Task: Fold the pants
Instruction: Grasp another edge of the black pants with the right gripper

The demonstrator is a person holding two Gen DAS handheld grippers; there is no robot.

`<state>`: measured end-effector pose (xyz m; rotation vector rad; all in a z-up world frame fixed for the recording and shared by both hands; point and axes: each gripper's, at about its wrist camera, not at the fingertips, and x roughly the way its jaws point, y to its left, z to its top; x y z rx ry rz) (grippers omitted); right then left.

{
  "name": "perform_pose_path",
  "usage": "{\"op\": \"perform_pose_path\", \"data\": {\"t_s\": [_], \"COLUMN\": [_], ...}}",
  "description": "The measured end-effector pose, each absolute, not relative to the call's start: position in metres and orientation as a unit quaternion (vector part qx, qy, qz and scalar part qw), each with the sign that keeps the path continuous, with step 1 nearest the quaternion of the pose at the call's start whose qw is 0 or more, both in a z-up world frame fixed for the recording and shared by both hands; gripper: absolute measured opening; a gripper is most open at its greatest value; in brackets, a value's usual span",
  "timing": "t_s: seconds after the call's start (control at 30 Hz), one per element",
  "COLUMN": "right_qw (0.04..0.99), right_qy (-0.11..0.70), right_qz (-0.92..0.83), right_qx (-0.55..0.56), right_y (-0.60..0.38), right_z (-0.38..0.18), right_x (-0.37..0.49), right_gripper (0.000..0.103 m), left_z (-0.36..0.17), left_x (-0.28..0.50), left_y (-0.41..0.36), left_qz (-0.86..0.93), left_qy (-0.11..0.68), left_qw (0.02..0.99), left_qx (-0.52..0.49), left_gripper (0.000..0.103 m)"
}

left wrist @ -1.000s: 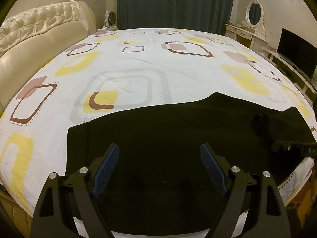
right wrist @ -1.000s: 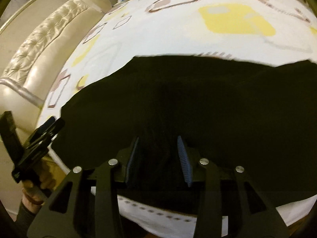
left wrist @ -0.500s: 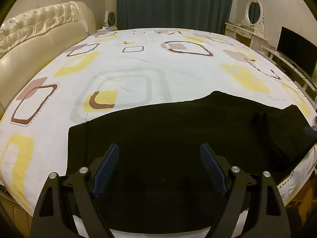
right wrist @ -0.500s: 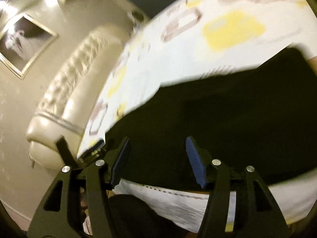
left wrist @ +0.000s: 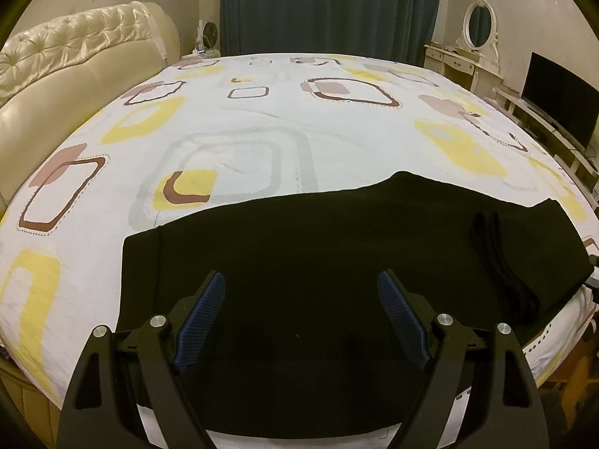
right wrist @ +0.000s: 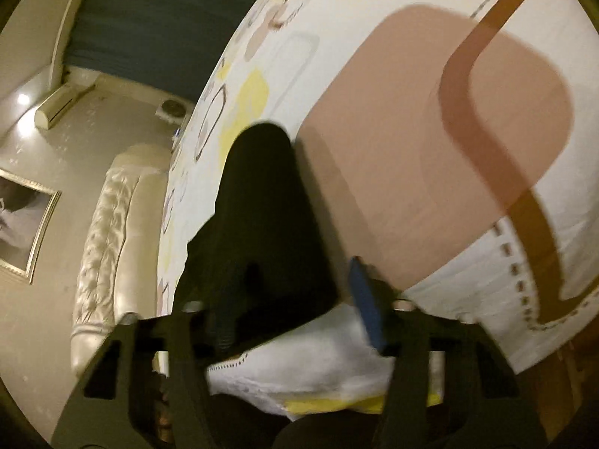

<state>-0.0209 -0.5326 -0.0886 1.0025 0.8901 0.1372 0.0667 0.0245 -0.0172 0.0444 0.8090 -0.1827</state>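
Black pants lie spread across the near side of the bed, with a bunched ridge of cloth close to their right end. My left gripper hovers over the middle of them, open, with nothing between its blue pads. The right wrist view is blurred and rolled over. There my right gripper sits at the bed's edge with one end of the pants running between its jaws. Its jaws are closing. The right blue pad stands over the white sheet beside the cloth's edge. The left pad is lost against the black cloth.
The bed has a white sheet printed with yellow and brown squares. A cream tufted headboard stands at the left. Dark curtains hang behind. A dressing table with an oval mirror and a dark screen stand at the right.
My right gripper let go of the cloth, swept to the pants' right end and rolled over. It left the left wrist view. The left gripper has not moved.
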Motion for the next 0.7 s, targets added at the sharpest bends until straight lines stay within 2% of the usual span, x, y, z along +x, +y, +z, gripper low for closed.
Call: {"op": "perform_pose_path", "data": {"t_s": [0.17, 0.33, 0.43, 0.5, 0.57, 0.63, 0.7], "right_qw": [0.796, 0.798, 0.795, 0.797, 0.807, 0.814, 0.812], "right_qy": [0.436, 0.434, 0.435, 0.434, 0.424, 0.421, 0.429], "right_qz": [0.051, 0.054, 0.079, 0.083, 0.086, 0.087, 0.089], "right_qx": [0.417, 0.415, 0.416, 0.412, 0.403, 0.389, 0.386], "right_y": [-0.538, -0.540, -0.543, -0.550, -0.556, -0.561, -0.565], "right_z": [-0.093, -0.107, -0.099, -0.087, -0.071, -0.058, -0.057], "right_x": [-0.018, -0.018, -0.018, -0.019, -0.017, 0.000, 0.025], "right_gripper": [0.023, 0.021, 0.027, 0.038, 0.053, 0.061, 0.061], "left_z": [-0.019, -0.019, -0.021, -0.020, -0.019, -0.017, -0.016], "left_x": [0.066, 0.066, 0.066, 0.065, 0.064, 0.064, 0.066], "left_y": [0.021, 0.021, 0.020, 0.019, 0.019, 0.020, 0.022], "left_qz": [-0.091, -0.094, -0.094, -0.094, -0.095, -0.098, -0.100], "left_qy": [0.394, 0.395, 0.395, 0.394, 0.390, 0.387, 0.387], "left_qw": [0.914, 0.914, 0.913, 0.914, 0.915, 0.916, 0.917], "left_qx": [0.028, 0.026, 0.028, 0.034, 0.035, 0.030, 0.017], "left_gripper": [0.083, 0.083, 0.083, 0.083, 0.083, 0.083, 0.083]}}
